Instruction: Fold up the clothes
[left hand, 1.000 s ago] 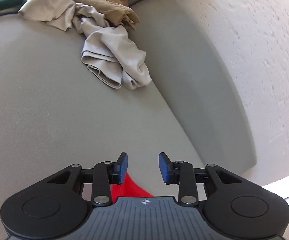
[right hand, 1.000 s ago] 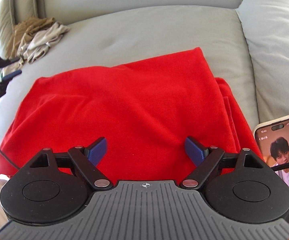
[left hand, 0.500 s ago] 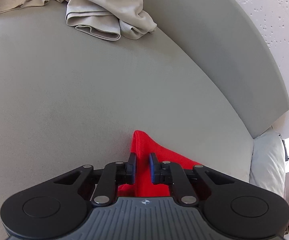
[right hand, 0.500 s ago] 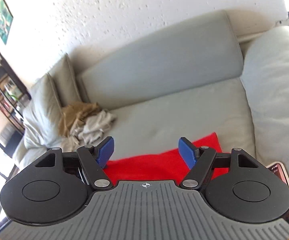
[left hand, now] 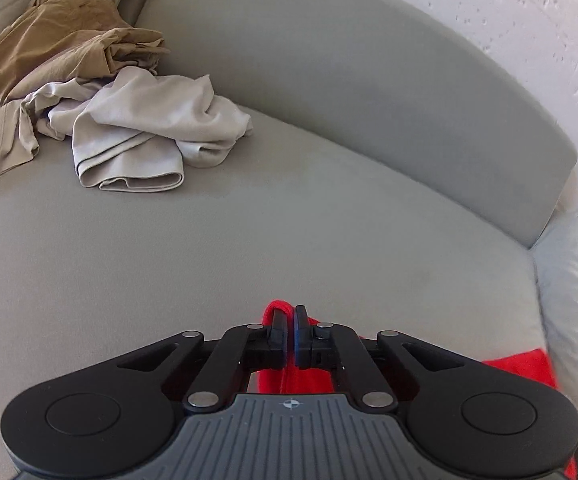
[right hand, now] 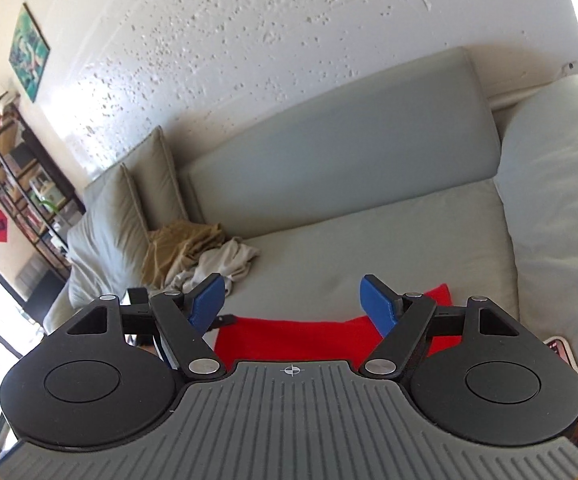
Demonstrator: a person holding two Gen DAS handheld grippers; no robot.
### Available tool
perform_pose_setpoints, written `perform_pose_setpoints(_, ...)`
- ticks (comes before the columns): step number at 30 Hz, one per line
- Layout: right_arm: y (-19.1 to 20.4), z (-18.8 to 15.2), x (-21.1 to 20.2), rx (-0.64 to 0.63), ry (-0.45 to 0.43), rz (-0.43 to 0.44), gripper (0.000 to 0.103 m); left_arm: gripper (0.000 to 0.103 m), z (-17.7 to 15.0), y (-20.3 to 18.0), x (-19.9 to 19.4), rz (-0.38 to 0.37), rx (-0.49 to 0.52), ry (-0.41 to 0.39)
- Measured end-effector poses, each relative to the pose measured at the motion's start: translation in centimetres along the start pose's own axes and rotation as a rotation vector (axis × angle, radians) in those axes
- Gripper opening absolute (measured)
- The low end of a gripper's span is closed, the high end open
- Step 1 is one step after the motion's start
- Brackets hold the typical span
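A red garment (right hand: pixel 293 334) lies on the grey sofa seat (right hand: pixel 369 252). My left gripper (left hand: pixel 290 312) is shut on a corner of the red garment (left hand: pixel 277 306), which trails back under the tool to the right (left hand: pixel 517 368). My right gripper (right hand: pixel 293 300) is open and empty, raised above the red garment's far edge and tilted up toward the backrest. Most of the garment is hidden under both tools.
A pile of beige (left hand: pixel 145 124) and tan (left hand: pixel 61 44) clothes sits at the sofa's left end, also in the right wrist view (right hand: pixel 205 256). Cushions (right hand: pixel 121 208) stand behind it. A phone (right hand: pixel 561 350) lies at the right. A shelf (right hand: pixel 17 184) stands far left.
My left gripper closed on the red garment's corner and lifted a little. My right gripper rose from over the garment and tilted up toward the wall, staying open.
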State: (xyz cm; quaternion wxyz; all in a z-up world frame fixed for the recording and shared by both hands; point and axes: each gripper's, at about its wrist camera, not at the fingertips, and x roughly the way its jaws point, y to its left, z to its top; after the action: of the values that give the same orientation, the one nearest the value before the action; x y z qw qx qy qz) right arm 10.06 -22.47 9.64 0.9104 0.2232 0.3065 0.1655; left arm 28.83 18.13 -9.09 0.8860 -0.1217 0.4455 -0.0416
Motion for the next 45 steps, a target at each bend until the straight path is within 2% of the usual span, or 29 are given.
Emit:
perform_pose_setpoints(1, -0.2, -0.2, 0.3, 0.010, 0.013, -0.004, 0.077, 0.017, 0.3, -0.4, 0.3, 0.043, 0.020, 0.005)
perform_pose_setpoints(2, -0.4, -0.4, 0.6, 0.018, 0.025, -0.008, 0.077, 0.019, 0.1, -0.8, -0.4, 0.083, 0.041, -0.011)
perform_pose_setpoints(3, -0.7, -0.6, 0.6, 0.024, 0.034, -0.016, 0.077, 0.030, -0.1, -0.8, -1.1, 0.120, 0.056, -0.034)
perform_pose_setpoints(4, -1.0, -0.7, 0.3, 0.032, 0.039, -0.020, 0.077, 0.036, -0.4, -0.7, -2.4, 0.140, 0.065, -0.050)
perform_pose_setpoints(9, -1.6, -0.8, -2.9, 0.038, 0.014, -0.012, 0.079, 0.035, -2.2, 0.5, -10.1, 0.067, 0.040, -0.080)
perform_pose_setpoints(11, -1.7, -0.9, -4.5, 0.031, -0.005, -0.010, 0.085, 0.036, -3.8, 0.4, -12.6, 0.029, 0.038, -0.042)
perform_pose_setpoints(14, -2.1, -1.8, -6.5, 0.026, -0.008, -0.017, 0.088, 0.037, -7.7, 0.0, -14.6, 0.047, 0.042, 0.003)
perform_pose_setpoints(17, -3.0, -3.5, -7.4, 0.052, 0.022, -0.025, 0.088, 0.033, -11.7, -0.5, -14.7, 0.087, 0.034, 0.035)
perform_pose_setpoints(21, -4.4, -7.2, -6.7, 0.090, 0.121, -0.025, 0.087, 0.029, -14.9, -0.8, -14.7, 0.055, -0.027, 0.025)
perform_pose_setpoints(25, -5.1, -10.5, -5.9, 0.084, 0.191, -0.038, 0.087, 0.021, -15.4, -1.0, -13.4, 0.081, -0.026, 0.030)
perform_pose_setpoints(27, -5.4, -11.5, -5.8, 0.091, 0.214, -0.037, 0.087, 0.019, -15.5, -1.0, -12.7, 0.099, -0.020, 0.046)
perform_pose_setpoints(29, -5.8, -12.4, -5.8, 0.101, 0.237, -0.036, 0.087, 0.003, -15.5, -1.5, -13.2, 0.093, 0.013, 0.034)
perform_pose_setpoints(32, -6.5, -13.2, -6.2, 0.112, 0.251, -0.048, 0.087, 0.004, -15.5, -2.3, -15.4, 0.041, 0.058, -0.028)
perform_pose_setpoints(34, -6.9, -13.5, -6.5, 0.121, 0.249, -0.059, 0.087, 0.004, -15.4, -2.2, -16.6, 0.043, 0.063, -0.053)
perform_pose_setpoints(37, -7.5, -13.6, -6.7, 0.143, 0.246, -0.063, 0.087, 0.004, -15.1, -1.2, -16.5, 0.103, 0.048, -0.033)
perform_pose_setpoints(41, -8.1, -13.7, -6.4, 0.173, 0.257, -0.054, 0.087, 0.006, -15.6, -0.4, -14.2, 0.230, 0.095, 0.016)
perform_pose_setpoints(43, -8.5, -13.9, -6.1, 0.191, 0.266, -0.055, 0.087, 0.009, -15.9, -0.5, -13.9, 0.322, 0.145, 0.017)
perform_pose_setpoints(45, -9.2, -14.0, -6.1, 0.206, 0.255, -0.068, 0.087, 0.015, -16.3, -0.6, -14.6, 0.363, 0.138, 0.018)
